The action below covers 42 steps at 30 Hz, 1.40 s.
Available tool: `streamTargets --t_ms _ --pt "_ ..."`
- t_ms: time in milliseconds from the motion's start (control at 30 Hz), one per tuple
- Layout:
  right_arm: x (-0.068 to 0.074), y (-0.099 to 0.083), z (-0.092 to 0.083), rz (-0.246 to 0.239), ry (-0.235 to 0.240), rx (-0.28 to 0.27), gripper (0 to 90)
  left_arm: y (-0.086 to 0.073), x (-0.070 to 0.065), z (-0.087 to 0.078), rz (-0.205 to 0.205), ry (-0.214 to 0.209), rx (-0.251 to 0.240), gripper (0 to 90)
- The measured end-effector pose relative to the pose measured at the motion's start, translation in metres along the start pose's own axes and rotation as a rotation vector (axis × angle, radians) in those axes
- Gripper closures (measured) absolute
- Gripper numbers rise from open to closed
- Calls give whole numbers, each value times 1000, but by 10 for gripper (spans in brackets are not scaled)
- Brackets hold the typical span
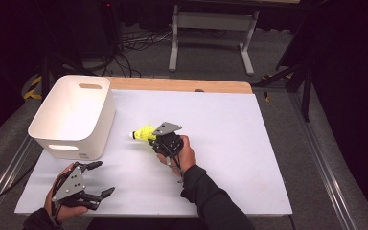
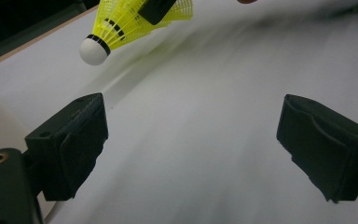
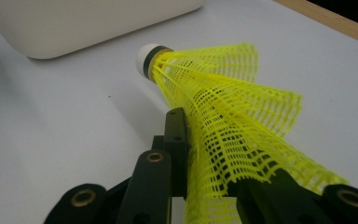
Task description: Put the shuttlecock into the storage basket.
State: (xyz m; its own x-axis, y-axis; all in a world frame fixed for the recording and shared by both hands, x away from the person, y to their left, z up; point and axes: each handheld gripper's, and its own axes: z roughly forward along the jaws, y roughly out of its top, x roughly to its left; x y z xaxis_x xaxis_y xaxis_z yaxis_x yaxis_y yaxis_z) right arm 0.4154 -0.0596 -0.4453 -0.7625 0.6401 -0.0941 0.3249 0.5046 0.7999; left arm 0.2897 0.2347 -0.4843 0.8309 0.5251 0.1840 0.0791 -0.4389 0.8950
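A yellow mesh shuttlecock with a white cork tip is held just above the white table sheet, near its middle. My right gripper is shut on its skirt, cork pointing left toward the bin. In the right gripper view the skirt is squeezed flat between the black jaws of that gripper. My left gripper rests near the front left corner, open with nothing in it. In the left gripper view the wide-apart jaws of my left gripper frame bare sheet, and the shuttlecock shows at the top.
A white plastic bin with handle slots stands at the table's left, close to the shuttlecock's cork; its wall shows in the right gripper view. A wooden table edge runs along the back. Cables and a metal frame lie on the floor beyond.
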Motion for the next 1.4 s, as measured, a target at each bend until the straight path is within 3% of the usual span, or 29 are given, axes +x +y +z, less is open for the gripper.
streamTargets --t_ms 667,1400 --pt "-2 -19 -42 -60 48 -44 795 0 -2 6 -1 2 22 95" --pt "-9 -42 -83 -96 34 -58 795 3 0 10 16 6 28 94"
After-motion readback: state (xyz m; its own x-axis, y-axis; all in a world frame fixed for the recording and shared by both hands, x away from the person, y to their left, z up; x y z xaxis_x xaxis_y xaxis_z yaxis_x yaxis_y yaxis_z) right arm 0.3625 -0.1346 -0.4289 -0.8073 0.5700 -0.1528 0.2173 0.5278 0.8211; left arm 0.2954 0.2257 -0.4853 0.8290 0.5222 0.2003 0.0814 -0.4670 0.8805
